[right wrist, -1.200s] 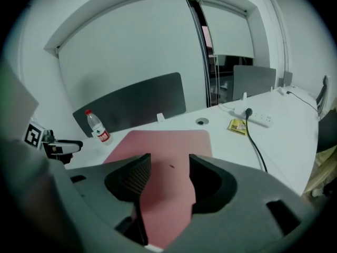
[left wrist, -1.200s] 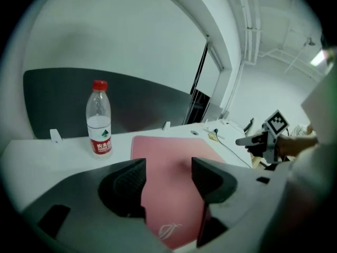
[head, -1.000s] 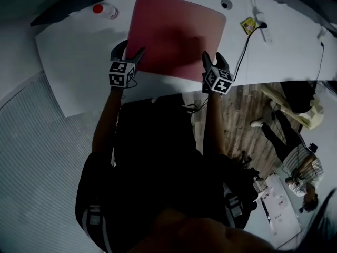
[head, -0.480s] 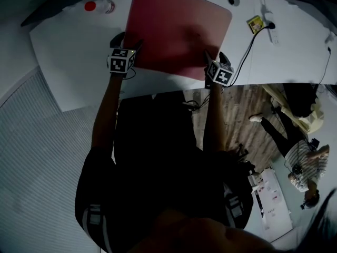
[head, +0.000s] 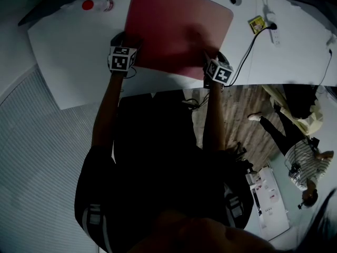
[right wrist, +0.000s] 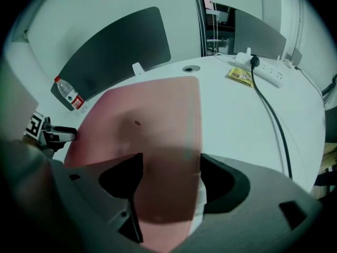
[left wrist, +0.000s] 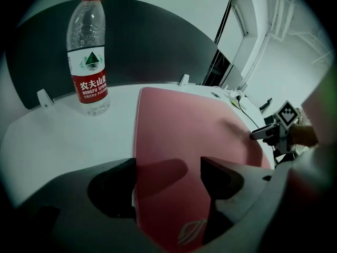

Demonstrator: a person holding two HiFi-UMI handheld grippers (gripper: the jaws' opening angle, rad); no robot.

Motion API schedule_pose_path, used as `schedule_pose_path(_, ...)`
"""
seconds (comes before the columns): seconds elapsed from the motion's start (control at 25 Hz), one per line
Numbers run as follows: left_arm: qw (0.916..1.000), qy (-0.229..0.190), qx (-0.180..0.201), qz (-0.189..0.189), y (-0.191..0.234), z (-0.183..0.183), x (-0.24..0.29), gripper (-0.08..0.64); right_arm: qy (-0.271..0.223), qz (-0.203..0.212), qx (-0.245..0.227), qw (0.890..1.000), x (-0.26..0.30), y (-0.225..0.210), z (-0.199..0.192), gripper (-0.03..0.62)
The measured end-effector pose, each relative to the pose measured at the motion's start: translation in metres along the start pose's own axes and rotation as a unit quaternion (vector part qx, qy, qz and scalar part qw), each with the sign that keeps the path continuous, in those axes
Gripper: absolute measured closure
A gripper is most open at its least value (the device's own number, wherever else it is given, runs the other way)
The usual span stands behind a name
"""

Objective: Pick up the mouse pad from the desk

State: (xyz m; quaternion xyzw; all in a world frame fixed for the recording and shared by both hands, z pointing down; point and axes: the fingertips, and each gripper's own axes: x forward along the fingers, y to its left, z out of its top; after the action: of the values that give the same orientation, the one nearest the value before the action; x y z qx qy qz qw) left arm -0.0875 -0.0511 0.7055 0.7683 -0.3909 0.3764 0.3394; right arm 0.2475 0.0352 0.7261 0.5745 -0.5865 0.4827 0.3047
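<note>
A large pink mouse pad (head: 179,28) lies flat on the white desk (head: 73,51). My left gripper (head: 128,40) is low over the pad's near left corner. Its jaws have just been opening and stand open; the pad's left edge (left wrist: 158,141) runs between them, one jaw over bare desk and the other over the pad. My right gripper (head: 213,56) is at the near right corner, also just opened wide. The pad's right edge (right wrist: 184,141) lies between its jaws. Neither gripper (left wrist: 168,178) (right wrist: 168,178) presses on the pad.
A water bottle (head: 97,5) with a red cap stands left of the pad's far corner. At the right are a power strip (head: 267,22), a yellow packet (head: 256,23) and a black cable (head: 245,51) hanging over the desk's near edge. People (head: 305,162) are further right on the floor.
Both grippers have sunk onto the pad's near corners, tilting further down. Their jaws stand wider than a second ago.
</note>
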Motion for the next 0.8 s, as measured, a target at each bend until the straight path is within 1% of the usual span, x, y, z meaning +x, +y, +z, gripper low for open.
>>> schedule_pose_path(0.16,1.0,0.0,0.004,-0.005,-0.004,-0.002,0.002,0.204,0.002,0.01,0.019,1.0,0.001,-0.001,0.001,0.285)
schedule_pose_path(0.28,0.9999,0.008,0.004,-0.011,-0.009,-0.002,0.002,0.204,0.002,0.013,0.029,0.999,0.002,-0.002,-0.001,0.287)
schedule_pose_path(0.44,0.9994,0.015,0.016,-0.027,-0.025,-0.005,0.003,0.204,-0.005,0.013,0.022,1.0,0.001,-0.002,0.001,0.287)
schedule_pose_path(0.56,0.9991,0.018,0.026,-0.027,-0.034,-0.011,0.009,0.202,-0.008,0.019,0.012,1.0,0.001,0.0,0.003,0.287)
schedule_pose_path(0.68,0.9993,0.014,0.021,-0.027,-0.039,-0.01,0.011,0.199,-0.015,0.019,0.006,1.0,0.003,0.0,0.003,0.287)
schedule_pose_path(0.76,0.9992,0.015,0.02,-0.03,-0.041,-0.009,0.01,0.199,-0.024,0.028,0.011,0.999,0.002,0.004,0.005,0.287)
schedule_pose_path(0.8,0.9992,0.015,0.02,-0.031,-0.04,-0.009,0.009,0.199,-0.02,0.027,0.019,0.999,0.002,0.006,0.003,0.287)
